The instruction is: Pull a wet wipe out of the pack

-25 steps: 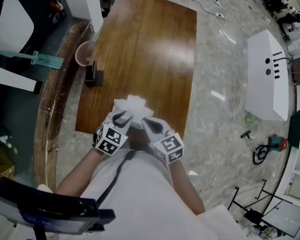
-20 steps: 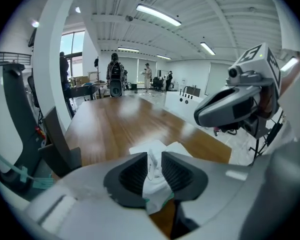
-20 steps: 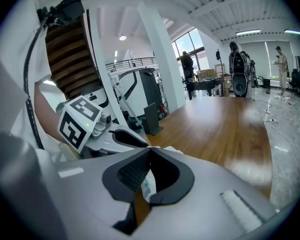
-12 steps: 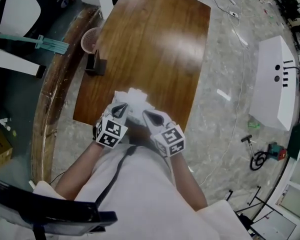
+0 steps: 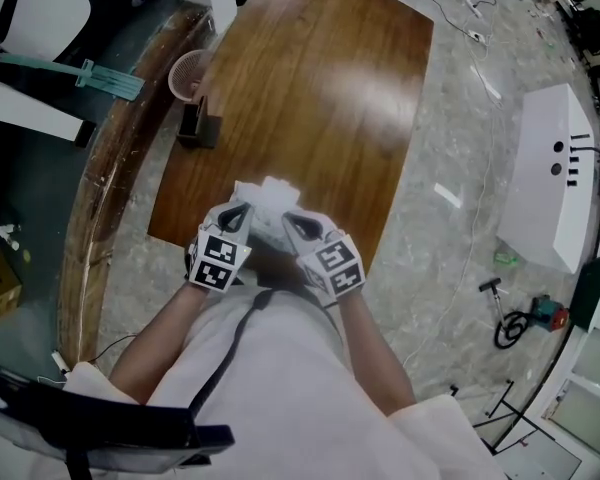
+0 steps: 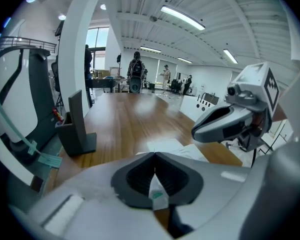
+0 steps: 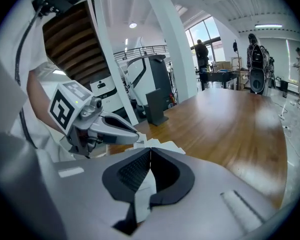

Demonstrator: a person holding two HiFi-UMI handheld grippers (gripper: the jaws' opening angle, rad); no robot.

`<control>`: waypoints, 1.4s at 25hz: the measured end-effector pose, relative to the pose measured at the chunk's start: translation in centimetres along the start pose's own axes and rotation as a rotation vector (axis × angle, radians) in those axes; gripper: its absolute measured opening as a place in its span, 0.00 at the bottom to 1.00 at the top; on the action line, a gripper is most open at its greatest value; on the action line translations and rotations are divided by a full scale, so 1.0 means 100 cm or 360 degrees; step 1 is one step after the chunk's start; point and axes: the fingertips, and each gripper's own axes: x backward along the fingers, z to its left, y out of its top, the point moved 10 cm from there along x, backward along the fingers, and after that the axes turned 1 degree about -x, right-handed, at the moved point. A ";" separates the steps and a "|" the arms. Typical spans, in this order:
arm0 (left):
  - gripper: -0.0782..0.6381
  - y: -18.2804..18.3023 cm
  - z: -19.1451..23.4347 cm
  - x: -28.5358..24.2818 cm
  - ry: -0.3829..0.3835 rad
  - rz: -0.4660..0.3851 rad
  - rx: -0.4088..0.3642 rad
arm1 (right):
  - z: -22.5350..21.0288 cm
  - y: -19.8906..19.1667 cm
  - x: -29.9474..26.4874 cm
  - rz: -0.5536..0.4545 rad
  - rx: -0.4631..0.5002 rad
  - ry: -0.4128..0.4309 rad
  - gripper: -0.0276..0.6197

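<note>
A white heap, the wipe pack with loose wipes (image 5: 270,198), lies at the near edge of the wooden table (image 5: 310,78). My left gripper (image 5: 240,218) is at its left side. Its jaws have just been closing and now pinch a small white flap with green print (image 6: 157,196), which looks like the pack's edge. My right gripper (image 5: 293,225) is at the heap's right side, shut on a white sheet (image 7: 142,194) that hangs down between its pads. The two grippers face each other closely. White sheets (image 6: 172,148) lie on the wood under the right gripper (image 6: 225,126).
A dark upright holder (image 5: 197,126) and a pale pink cup (image 5: 185,73) stand at the table's left edge. A white console (image 5: 558,168) stands on the floor to the right. Several people stand far behind the table (image 6: 136,71).
Both grippers have sunk slightly toward the white heap and drawn closer together. The heap has stayed in place at the table's near edge.
</note>
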 end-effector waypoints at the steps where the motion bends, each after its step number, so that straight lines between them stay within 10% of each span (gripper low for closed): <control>1: 0.12 0.001 0.001 0.001 0.0002 0.0005 0.0015 | -0.001 -0.002 -0.003 0.0030 0.0018 0.0021 0.06; 4: 0.12 0.002 0.003 0.001 -0.0001 0.0018 0.0044 | 0.001 -0.003 -0.013 0.0095 0.0057 0.0070 0.17; 21: 0.12 -0.007 0.001 0.000 -0.0053 0.0003 0.0076 | 0.001 -0.007 -0.053 0.0341 0.0024 0.0063 0.07; 35: 0.17 -0.002 0.005 0.011 -0.0129 -0.0006 0.0010 | 0.010 0.015 -0.027 0.0116 -0.0058 0.0026 0.06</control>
